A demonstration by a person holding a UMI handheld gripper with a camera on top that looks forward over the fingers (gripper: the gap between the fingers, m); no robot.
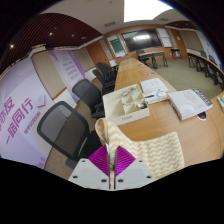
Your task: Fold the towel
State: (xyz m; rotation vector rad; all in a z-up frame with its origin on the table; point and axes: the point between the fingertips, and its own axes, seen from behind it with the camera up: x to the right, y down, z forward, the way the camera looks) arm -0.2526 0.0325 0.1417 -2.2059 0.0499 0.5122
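A cream towel [150,148] with a zigzag weave lies on the near end of the long wooden table [180,122]. My gripper [112,160] is at the towel's near left edge. Its magenta pads [101,158] stand close together with a thin strip of the towel's edge pinched between them. The fingers are shut on that edge. The towel spreads beyond the fingers and to the right of them.
On the table beyond the towel stand a white box [126,101] with small items, a white flat case [189,102] and papers [153,88]. Black office chairs [62,130] line the table's left side. A pink banner wall [30,100] stands farther left.
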